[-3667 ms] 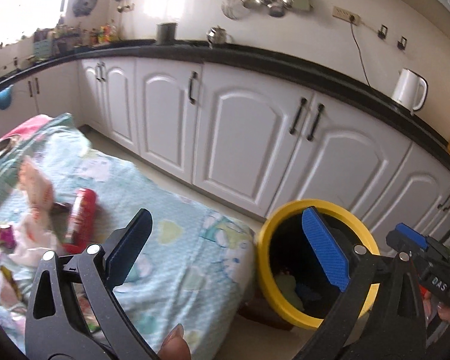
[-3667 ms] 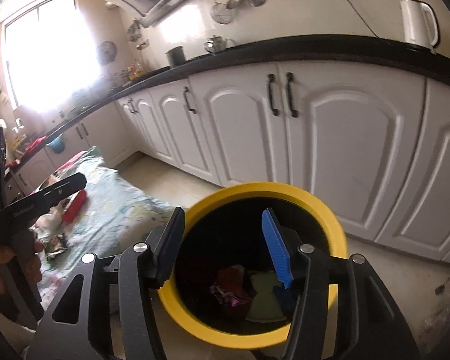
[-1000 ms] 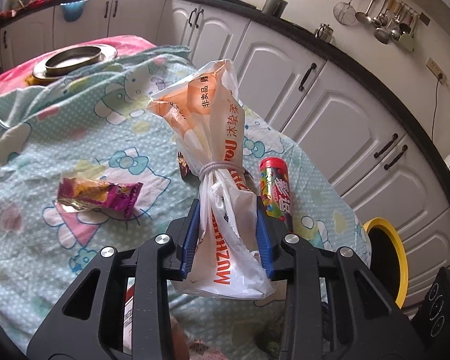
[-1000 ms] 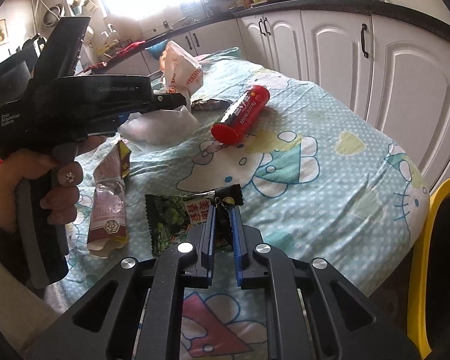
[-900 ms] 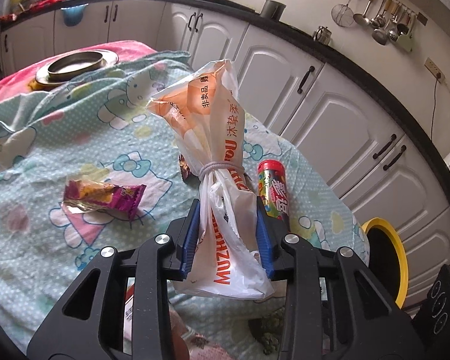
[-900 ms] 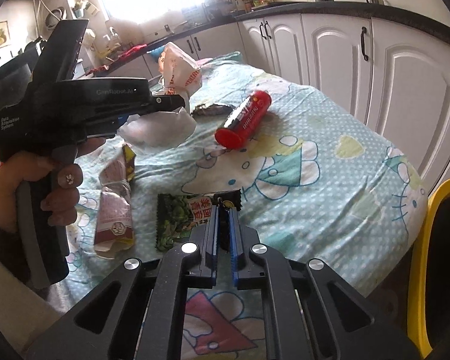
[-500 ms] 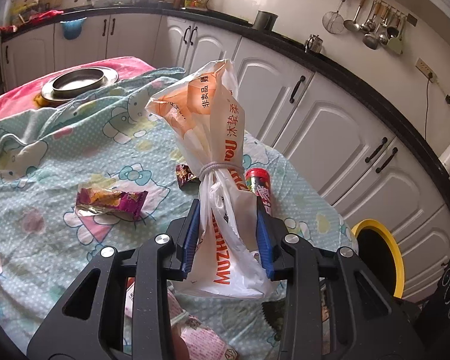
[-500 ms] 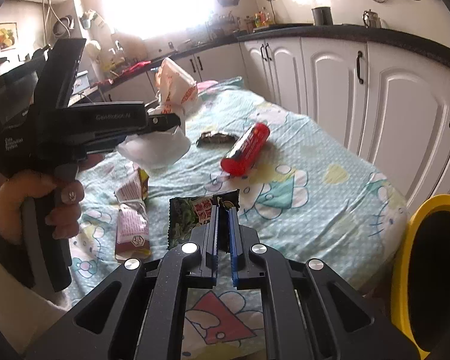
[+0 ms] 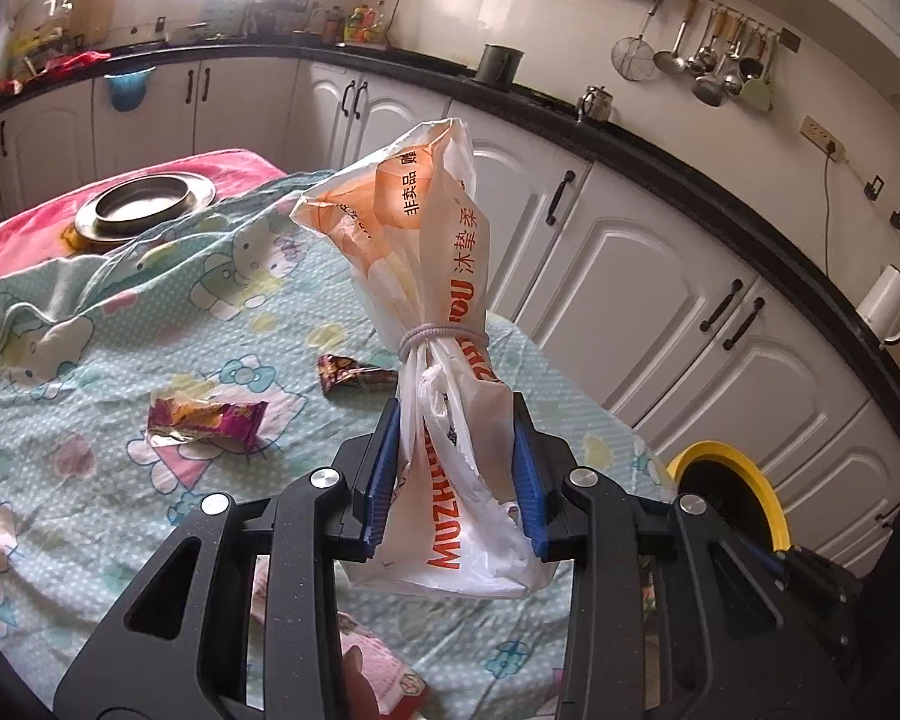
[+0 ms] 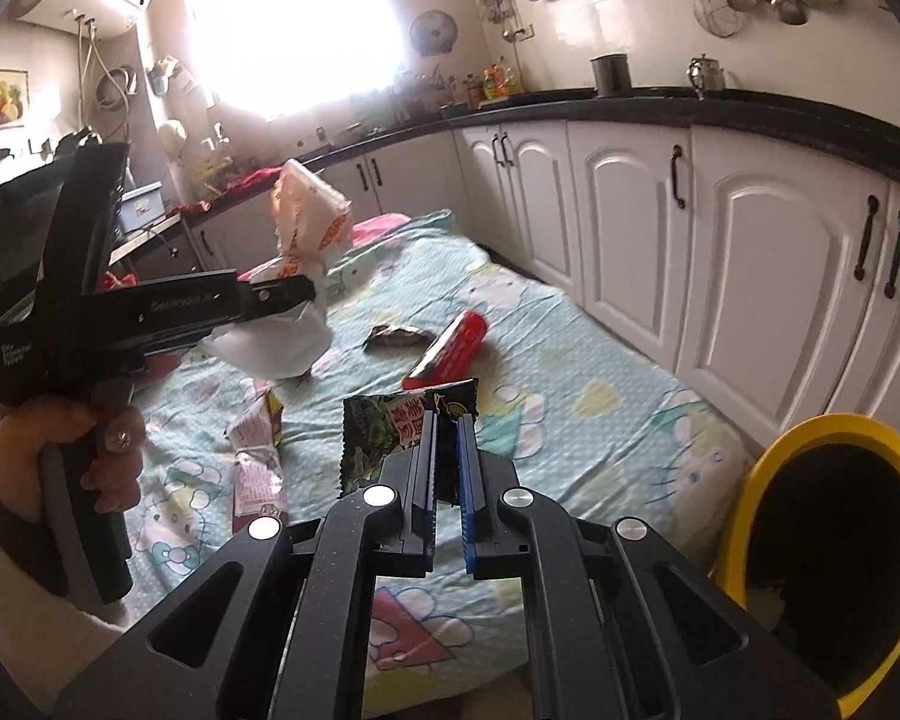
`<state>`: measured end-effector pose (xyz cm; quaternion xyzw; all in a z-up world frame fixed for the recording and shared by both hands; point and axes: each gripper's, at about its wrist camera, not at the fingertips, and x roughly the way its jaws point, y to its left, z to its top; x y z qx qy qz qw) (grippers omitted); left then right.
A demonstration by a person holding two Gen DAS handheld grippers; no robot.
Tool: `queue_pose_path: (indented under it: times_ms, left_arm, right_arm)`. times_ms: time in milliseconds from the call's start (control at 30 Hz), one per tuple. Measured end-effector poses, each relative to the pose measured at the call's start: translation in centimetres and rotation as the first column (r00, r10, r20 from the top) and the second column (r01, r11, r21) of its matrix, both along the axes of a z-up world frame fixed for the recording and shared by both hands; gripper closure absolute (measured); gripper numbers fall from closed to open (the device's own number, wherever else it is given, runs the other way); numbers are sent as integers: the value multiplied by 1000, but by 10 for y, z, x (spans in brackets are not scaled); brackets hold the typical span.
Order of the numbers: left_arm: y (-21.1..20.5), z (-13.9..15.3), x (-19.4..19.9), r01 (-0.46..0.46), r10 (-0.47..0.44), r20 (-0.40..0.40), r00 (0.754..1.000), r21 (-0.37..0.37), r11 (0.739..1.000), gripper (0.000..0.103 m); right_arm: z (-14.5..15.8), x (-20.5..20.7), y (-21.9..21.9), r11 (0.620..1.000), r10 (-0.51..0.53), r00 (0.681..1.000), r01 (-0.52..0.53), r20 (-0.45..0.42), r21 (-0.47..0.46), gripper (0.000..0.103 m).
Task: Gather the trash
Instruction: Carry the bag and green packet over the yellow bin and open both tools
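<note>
Both grippers have risen clear of the bed-like surface since a moment ago, each carrying a piece of trash that was down near the cloth a second earlier.

The left gripper (image 9: 456, 474) has its blue pads pressed against the sides of a white and orange plastic bag tied with a grey elastic band (image 9: 432, 300); the bag stands upright between them, well above the pale blue cartoon-print sheet (image 9: 90, 360).

The right gripper (image 10: 447, 462) is closed on the edge of a green and black foil snack wrapper (image 10: 384, 432), which hangs to the left of its tips.

Trash left on the sheet: a purple foil wrapper (image 9: 207, 423) and a small dark wrapper (image 9: 348, 372) toward the middle, a red cylindrical snack tube (image 10: 450, 348) nearer the cabinet-side edge, and a pink and white packet (image 10: 258, 480) by the near edge. What else lies under the left gripper is hard to make out.

The yellow-rimmed black bin (image 10: 834, 552) stands on the floor just past the sheet's far corner, beside the white cabinets (image 10: 750, 276).

With both loads lifted, the likely next step is carrying them over to the bin and dropping them in; several pieces remain, so the job looks partway done.
</note>
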<state>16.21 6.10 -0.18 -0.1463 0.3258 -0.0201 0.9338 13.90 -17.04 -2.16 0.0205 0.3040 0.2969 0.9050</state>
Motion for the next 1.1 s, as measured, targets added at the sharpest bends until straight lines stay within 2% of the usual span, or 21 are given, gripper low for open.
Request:
queue_pose_path:
  times_ms: [467,733,1100]
  left_arm:
    - [-55,12,4,122,-123,28,992,16,992,76]
    - [-95,21,9,208,-210,45,977,42,977,76]
    - [-154,29,18,318,-322,56,945,79,945,76]
  right_arm:
    - [29,-17,-60,991,-122,989,126,83,-43,97]
    - [46,-26,-99,978,-203,971,209,127,-28,97]
    - [50,-34,-162,942,-332,932,336,145,-8,97]
